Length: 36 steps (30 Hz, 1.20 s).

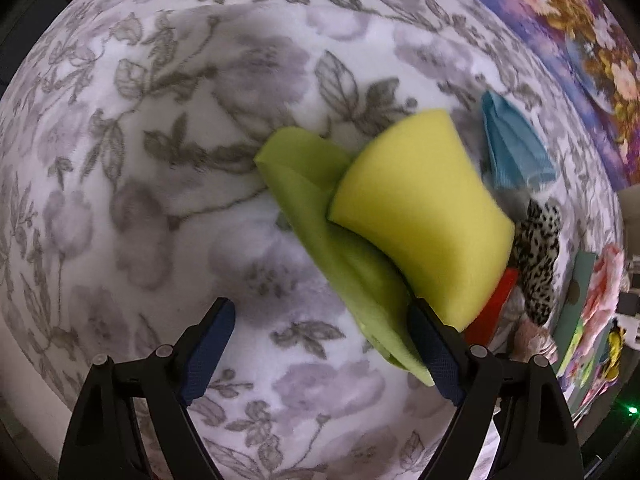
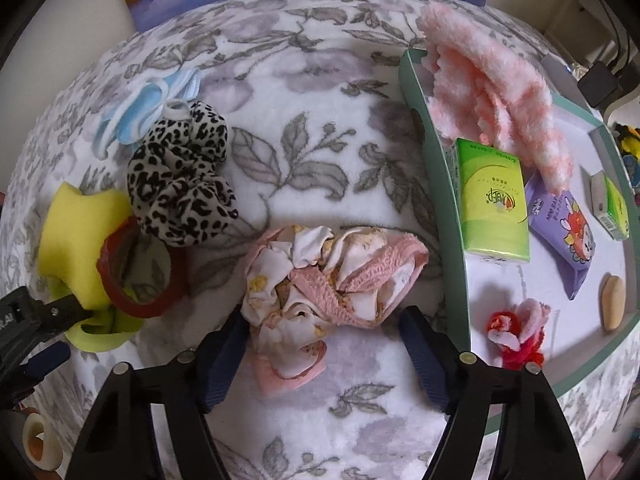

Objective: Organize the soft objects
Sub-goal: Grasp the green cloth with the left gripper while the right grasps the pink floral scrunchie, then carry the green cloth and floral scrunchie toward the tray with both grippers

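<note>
Risk: my right gripper (image 2: 324, 356), jaws apart, straddles pink floral cloth bundle (image 2: 320, 280) on blanket beside green tray (image 2: 436, 184); loose folds may slip. My left gripper (image 1: 324, 364), fingers spread, empty; one finger brushes green cloth (image 1: 344, 248) under yellow sponge (image 1: 420, 216), may drag both.

The left gripper (image 1: 324, 344) points straight down, jaws wide apart, nothing pinched between its blue pads (image 1: 208, 356). The right gripper (image 2: 326, 350) also points steeply down, jaws spread and not pressing on anything, black fingers (image 2: 430, 364) angled outward.
</note>
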### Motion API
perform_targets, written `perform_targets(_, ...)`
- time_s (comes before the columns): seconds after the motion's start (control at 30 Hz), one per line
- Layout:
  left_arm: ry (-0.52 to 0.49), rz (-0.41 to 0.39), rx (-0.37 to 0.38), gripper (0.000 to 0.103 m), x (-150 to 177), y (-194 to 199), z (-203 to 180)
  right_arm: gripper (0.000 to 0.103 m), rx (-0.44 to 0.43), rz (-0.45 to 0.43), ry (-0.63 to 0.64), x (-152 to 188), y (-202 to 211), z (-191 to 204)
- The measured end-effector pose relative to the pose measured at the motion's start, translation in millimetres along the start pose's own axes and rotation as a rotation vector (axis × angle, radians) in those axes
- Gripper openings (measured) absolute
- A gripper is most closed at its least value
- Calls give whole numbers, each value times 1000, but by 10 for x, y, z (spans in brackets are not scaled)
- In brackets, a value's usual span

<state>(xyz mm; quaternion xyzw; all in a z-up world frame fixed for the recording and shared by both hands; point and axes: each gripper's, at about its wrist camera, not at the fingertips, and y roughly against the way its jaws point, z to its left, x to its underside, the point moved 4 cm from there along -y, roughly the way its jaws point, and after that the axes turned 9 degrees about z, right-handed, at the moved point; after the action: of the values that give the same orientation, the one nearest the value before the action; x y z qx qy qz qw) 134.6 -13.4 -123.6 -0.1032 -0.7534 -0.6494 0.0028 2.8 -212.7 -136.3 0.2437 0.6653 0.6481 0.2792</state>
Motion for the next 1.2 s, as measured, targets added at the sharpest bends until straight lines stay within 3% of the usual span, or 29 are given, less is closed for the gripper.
perform_targets(0.1,-21,4,-22,79,48,-85,-67,69,11,-7,11,52,30,7)
perform_targets(0.27,-71,-26,-60,73,98,-114,-250,55,23,-17,40,73,70,117)
perform_targets(0.4,-120,-38,-81,48,131,-158,-436,48,44,-27,70,121,92,237)
perform_targets(0.53,-168,-53,-60,34,205,-168,-621,43,44,-33,86,153,104,290)
perform_targets(0.6,-181,-64,-77,12,217,-195,-693,39,33,-32,88,164,97,318)
perform_targets(0.63,-187,-68,-82,10,228,-198,-712,38,25,-30,88,162,97,334)
perform_targets(0.8,-153,-36,51,7,269,-218,-763,27,-7,-23,89,168,130,319)
perform_targets(0.93,-142,-74,51,6,216,-149,-732,22,-62,-17,81,151,216,311)
perform_targets(1.07,-144,-169,26,6,170,147,-716,19,-82,-52,89,118,402,276)
perform_targets(1.2,-140,-242,52,6,171,406,-665,18,-97,-93,89,91,576,224)
